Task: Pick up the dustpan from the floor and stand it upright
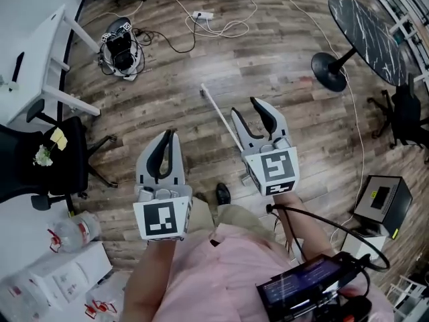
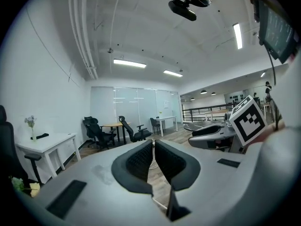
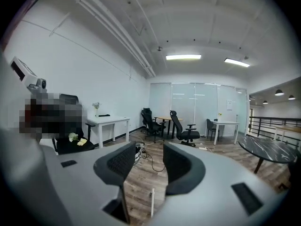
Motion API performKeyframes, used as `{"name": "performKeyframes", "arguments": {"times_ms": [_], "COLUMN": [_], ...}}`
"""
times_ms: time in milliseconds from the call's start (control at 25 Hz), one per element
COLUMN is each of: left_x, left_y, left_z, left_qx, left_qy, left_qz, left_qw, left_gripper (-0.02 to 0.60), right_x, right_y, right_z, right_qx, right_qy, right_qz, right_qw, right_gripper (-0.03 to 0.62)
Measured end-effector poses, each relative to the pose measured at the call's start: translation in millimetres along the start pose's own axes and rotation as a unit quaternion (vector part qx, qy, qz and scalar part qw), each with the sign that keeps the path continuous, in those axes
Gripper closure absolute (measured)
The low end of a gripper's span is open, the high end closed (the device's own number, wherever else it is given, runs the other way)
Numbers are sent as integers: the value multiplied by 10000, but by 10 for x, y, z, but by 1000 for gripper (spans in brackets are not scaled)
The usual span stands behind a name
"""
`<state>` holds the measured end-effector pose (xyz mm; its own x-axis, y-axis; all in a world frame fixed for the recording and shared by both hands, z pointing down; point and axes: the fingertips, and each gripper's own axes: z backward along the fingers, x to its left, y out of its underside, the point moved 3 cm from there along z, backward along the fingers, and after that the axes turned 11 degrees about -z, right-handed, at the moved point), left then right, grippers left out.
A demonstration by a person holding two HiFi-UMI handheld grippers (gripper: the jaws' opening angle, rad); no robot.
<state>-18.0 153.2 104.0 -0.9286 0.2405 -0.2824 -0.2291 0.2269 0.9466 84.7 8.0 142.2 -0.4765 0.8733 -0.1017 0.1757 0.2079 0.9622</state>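
Observation:
The dustpan's long white handle (image 1: 221, 116) lies slanted on the wooden floor; its lower end and the pan are hidden under my right gripper. The handle's tip also shows low between the jaws in the right gripper view, as a white stick (image 3: 152, 201). My right gripper (image 1: 246, 107) hovers above the handle with its jaws apart and nothing between them (image 3: 149, 147). To the left, my left gripper (image 1: 169, 134) hangs over bare floor, jaws closed together and empty (image 2: 154, 142).
A round black table (image 1: 369, 29) on a disc base (image 1: 328, 71) stands at the far right. Cables and a power strip (image 1: 201, 15) trail across the far floor beside a black device (image 1: 120, 42). A black office chair (image 1: 60, 159) and white desk (image 1: 33, 66) are at left, a black box (image 1: 382, 203) at right.

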Motion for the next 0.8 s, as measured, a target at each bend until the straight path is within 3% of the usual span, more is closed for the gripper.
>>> {"name": "performKeyframes", "arguments": {"times_ms": [360,800], "left_x": [484,1009], "left_y": [213,1097], "left_z": [-759,-2116], "left_qx": [-30,527], "left_qy": [-219,156], "left_qz": [235,628], "left_qw": [9995,9965], "left_gripper": [558,558], "right_x": [-239,-542], "right_y": [-72,492], "right_z": [-916,-2475], "right_qx": [140,778], "right_qy": [-127,-350], "right_qz": [112,-33], "right_qw": [9998,9963], "right_gripper": [411,411]}}
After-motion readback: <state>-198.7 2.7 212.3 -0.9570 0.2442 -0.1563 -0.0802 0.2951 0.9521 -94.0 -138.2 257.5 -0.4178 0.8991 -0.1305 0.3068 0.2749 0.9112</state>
